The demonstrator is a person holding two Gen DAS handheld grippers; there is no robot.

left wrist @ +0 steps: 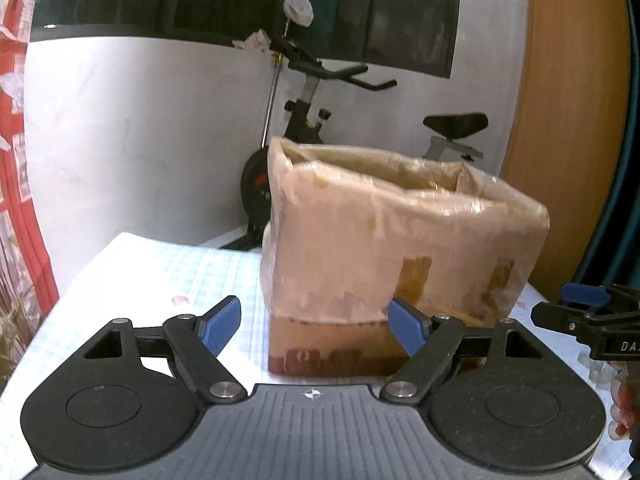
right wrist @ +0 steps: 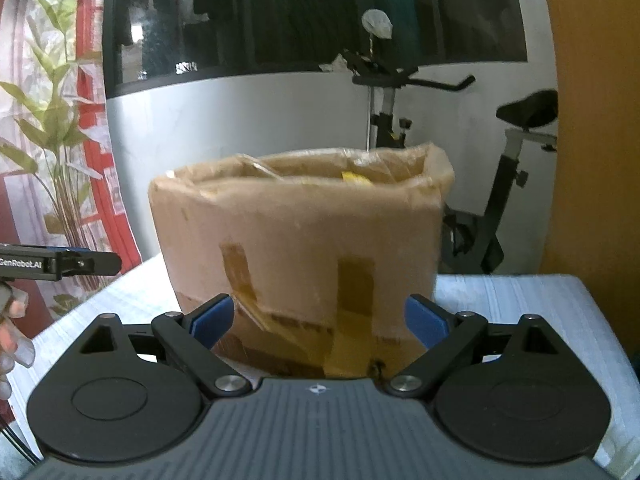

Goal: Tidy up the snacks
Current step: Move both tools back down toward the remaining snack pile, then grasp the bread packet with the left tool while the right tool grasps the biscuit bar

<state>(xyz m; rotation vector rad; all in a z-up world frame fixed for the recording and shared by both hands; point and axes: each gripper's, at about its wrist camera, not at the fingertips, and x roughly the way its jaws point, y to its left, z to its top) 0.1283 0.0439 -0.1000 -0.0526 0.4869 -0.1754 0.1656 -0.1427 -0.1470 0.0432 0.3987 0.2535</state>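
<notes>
Left gripper (left wrist: 316, 328) sits nearest the lens, jaws apart, nothing between the blue pads (left wrist: 222, 322). Dead ahead: cardboard box (left wrist: 400, 240) on the checked tablecloth (left wrist: 160, 276), top open, lined with a thin plastic bag (left wrist: 360, 184) folded down over the rim. Something yellow inside, too blurred to name. Right gripper (right wrist: 320, 322) also spread wide and empty, facing the box's taped side, close but apparently not touching.

Handling guess: walls stiff, liner slick and loose, so pads on film alone will slide. Box looks wider than either jaw span. Best bet is pinching the top rim, one gripper per side, through the film. Weight unknown.

Exercise bike (right wrist: 480, 168) behind, clear.
</notes>
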